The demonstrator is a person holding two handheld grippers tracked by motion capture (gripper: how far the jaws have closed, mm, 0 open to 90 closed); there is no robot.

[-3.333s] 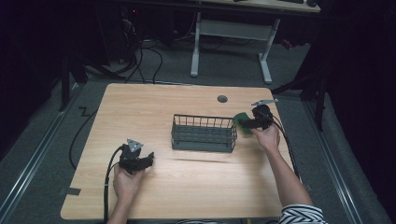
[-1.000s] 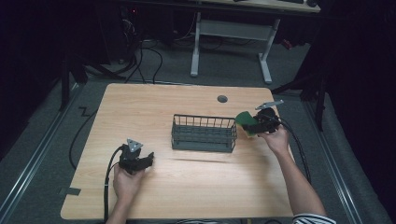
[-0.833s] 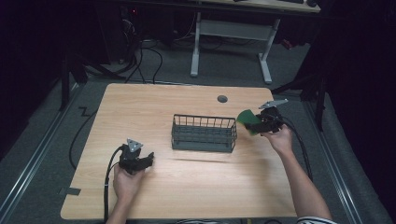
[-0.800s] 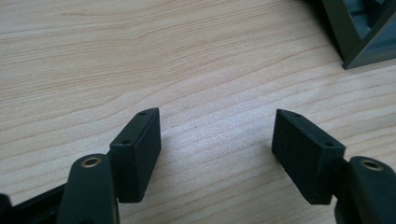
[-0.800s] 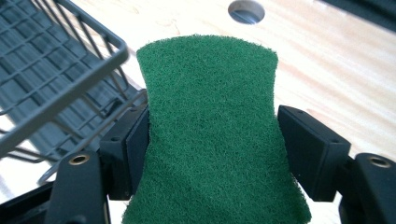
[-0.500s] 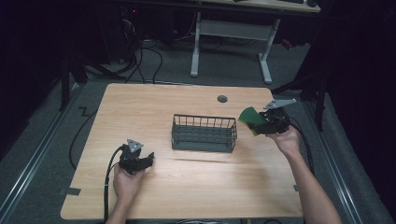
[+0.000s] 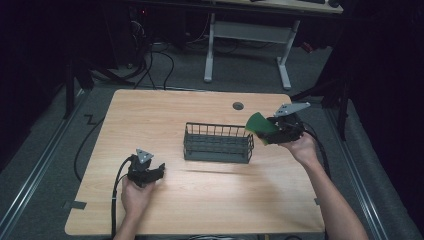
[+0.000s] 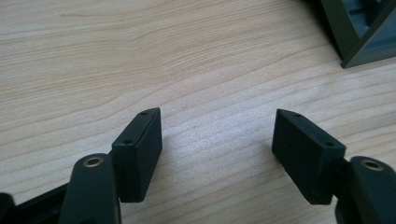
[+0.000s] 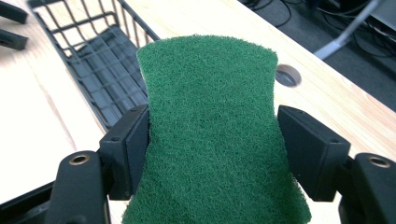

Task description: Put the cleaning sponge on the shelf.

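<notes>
Pinching soft, light green scouring sponge (image 9: 212, 126) across its waist between right tongs (image 9: 212, 140), left tongs (image 8: 217, 144) spread.

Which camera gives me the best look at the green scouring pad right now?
The right gripper view: the green scouring pad sits close up between the right hand-held gripper jaws, pinched at its waist, texture clear. The high view shows the pad small, beside the wire basket end. The left gripper view shows bare table.
</notes>
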